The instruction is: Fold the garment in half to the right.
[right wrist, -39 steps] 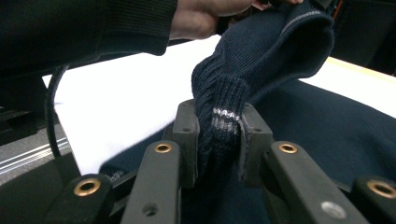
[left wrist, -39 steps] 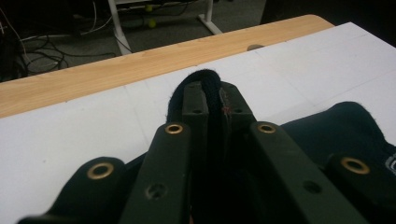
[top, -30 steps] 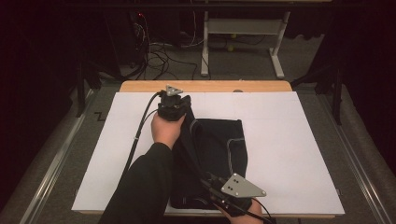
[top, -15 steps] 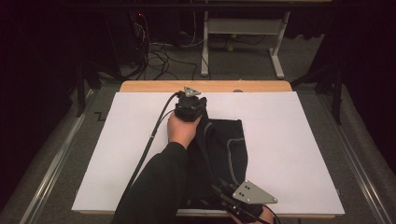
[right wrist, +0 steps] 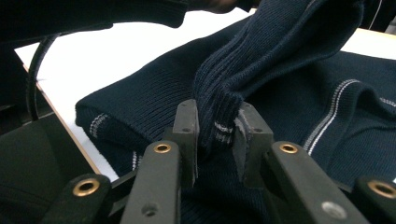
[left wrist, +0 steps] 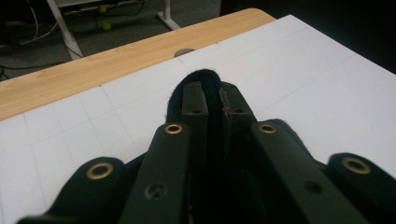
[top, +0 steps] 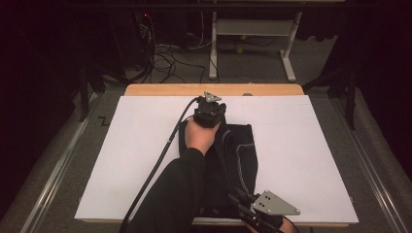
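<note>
moved: left gripper (top: 210, 108) carried rightward along far edge | left pinching dark sweater (top: 238, 150) fold | right gripper (right wrist: 215, 140) clamping ribbed hem near table (top: 311, 145) front | risk: hem slipping, fold skewing

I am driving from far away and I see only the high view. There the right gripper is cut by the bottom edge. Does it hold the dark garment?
Observer: Yes. In the right gripper view, the right gripper is shut on a ribbed edge of the navy sweater.
Operator: Is it plain cloth?
Observer: No, the pinched edge carries thin white stripes, and a white line runs across the body.
Operator: And the left gripper, is anything between its jaws?
Observer: In the left gripper view, the left gripper is shut on a fold of dark cloth that loops over its tips.
Operator: What lies ahead of it?
Observer: The white sheet, then a wooden table edge.
</note>
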A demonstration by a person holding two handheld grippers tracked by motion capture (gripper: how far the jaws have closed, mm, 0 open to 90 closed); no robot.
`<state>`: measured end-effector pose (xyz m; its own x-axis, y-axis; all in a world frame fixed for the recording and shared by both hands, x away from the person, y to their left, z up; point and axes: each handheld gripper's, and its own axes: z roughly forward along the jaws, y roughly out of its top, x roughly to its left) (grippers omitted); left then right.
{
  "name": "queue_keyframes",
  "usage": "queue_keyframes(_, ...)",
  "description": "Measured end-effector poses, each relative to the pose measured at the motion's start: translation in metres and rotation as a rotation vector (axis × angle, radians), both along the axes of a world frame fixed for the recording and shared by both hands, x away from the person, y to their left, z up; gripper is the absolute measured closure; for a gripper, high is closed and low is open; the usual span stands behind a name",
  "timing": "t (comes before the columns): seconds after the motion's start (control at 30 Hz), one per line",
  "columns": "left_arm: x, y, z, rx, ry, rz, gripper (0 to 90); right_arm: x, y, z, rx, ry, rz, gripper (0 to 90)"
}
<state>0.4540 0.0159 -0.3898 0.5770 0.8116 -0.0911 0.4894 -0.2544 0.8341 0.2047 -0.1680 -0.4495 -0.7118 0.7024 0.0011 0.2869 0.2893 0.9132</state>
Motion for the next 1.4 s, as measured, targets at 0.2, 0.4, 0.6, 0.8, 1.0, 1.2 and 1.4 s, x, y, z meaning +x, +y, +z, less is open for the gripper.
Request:
queue_keyframes(0.2, 0.003, -0.011, 0.0, 0.018, 0.01, -0.007, 78.5, -0.002, -0.007, 0.001, 0.004, 0.002, -0.015, 73.6)
queue_keyframes(0.4, 0.004, -0.026, -0.004, 0.026, 0.008, -0.033, 77.6, -0.004, -0.018, 0.002, 0.009, 0.013, -0.032, 73.7)
queue_keyframes(0.6, 0.007, -0.038, -0.01, 0.03, 0.015, -0.041, 77.1, -0.005, -0.026, -0.001, 0.001, 0.027, -0.051, 73.7)
queue_keyframes(0.8, 0.011, -0.048, -0.018, 0.028, 0.036, -0.043, 74.8, -0.004, -0.031, -0.004, 0.002, 0.045, -0.065, 73.3)
queue_keyframes(1.0, 0.011, -0.056, -0.014, 0.01, 0.039, -0.06, 56.3, -0.002, -0.036, -0.001, 0.039, 0.045, -0.085, 66.0)
queue_keyframes(1.2, 0.005, -0.055, -0.006, 0.01, 0.008, -0.092, 45.9, -0.002, -0.037, 0.0, 0.05, 0.023, -0.094, 56.5)
queue_keyframes(1.4, 0.003, -0.043, -0.003, 0.005, 0.021, -0.115, 39.6, 0.0, -0.037, -0.001, 0.046, 0.015, -0.093, 51.7)
